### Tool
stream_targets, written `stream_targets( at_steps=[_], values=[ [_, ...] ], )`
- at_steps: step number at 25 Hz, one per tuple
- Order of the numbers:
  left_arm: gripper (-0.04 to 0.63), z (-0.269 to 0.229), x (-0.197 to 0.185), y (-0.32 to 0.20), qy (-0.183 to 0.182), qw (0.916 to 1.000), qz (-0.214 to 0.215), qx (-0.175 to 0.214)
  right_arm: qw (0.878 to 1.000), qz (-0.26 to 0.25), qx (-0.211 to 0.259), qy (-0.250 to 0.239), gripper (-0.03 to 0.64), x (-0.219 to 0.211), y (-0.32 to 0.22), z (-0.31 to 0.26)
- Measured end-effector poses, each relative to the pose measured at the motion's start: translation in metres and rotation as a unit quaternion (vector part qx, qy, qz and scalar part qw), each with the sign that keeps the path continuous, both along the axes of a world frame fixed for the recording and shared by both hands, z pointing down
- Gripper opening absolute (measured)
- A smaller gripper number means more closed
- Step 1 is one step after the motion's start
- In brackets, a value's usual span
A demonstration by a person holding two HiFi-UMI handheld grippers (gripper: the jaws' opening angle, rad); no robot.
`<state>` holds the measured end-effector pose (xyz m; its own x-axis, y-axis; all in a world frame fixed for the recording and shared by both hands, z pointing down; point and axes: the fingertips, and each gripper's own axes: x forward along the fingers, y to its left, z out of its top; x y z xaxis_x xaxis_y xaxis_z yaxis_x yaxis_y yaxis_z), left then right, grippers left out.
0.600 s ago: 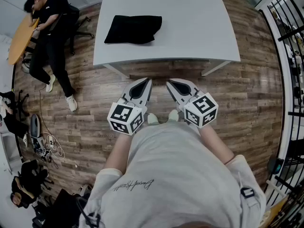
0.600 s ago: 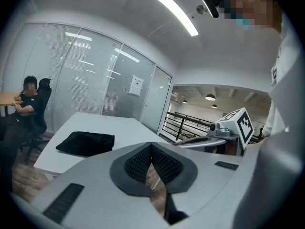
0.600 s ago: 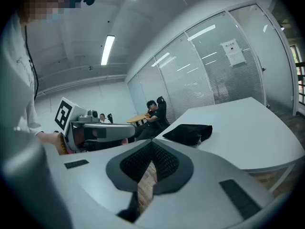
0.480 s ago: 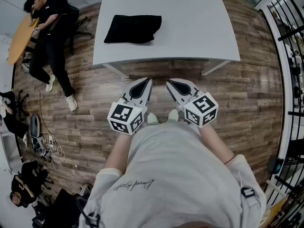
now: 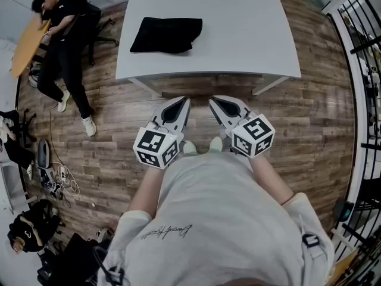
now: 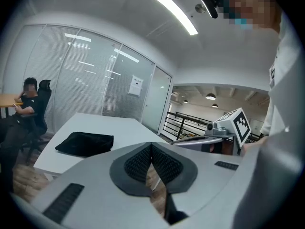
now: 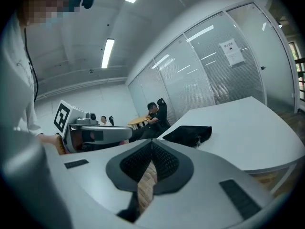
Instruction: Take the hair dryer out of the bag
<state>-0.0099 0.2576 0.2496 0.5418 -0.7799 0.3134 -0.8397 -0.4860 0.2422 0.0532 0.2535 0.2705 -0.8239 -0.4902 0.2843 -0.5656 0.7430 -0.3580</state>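
Looking down through the head view, I have both tools held close in front of the wearer's white T-shirt (image 5: 220,219), above the brown wood-plank floor (image 5: 107,142) and short of the table's near edge. My left gripper (image 5: 183,100), grey with black ribbed pads, is clenched. In its own view the pad tips meet with nothing between them, and only floor shows through the slit lower down. My right gripper (image 5: 212,100) is likewise clenched and empty, its pad tips pressed together. The two sit side by side without touching each other, noses aimed towards the table and dipped slightly.

The soft black fabric bag (image 5: 166,36) lies flat on the white rectangular tabletop (image 5: 238,28), on its left part and set back from the near edge. It is well apart from both grippers, and neither tool touches it. The hair dryer itself I cannot make out in any view.

Off to the far left a person in black clothes (image 5: 62,46) sits leaning on a round orange-wood table (image 5: 27,46). A black metal railing (image 5: 363,40) runs down the right side of the room.
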Motion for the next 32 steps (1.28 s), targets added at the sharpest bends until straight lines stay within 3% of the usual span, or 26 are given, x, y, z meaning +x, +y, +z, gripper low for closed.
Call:
stream_targets(
  at_steps=[15, 32],
  values=[
    [0.012, 0.001, 0.024, 0.003, 0.0, 0.9994, -0.034, 0.01, 0.999, -0.038, -0.004, -0.016, 0.023, 0.021, 0.0, 0.003],
    [0.012, 0.012, 0.027, -0.004, -0.006, 0.9993, -0.036, 0.0, 0.999, -0.03, -0.02, -0.023, 0.023, 0.031, -0.008, 0.016]
  ],
)
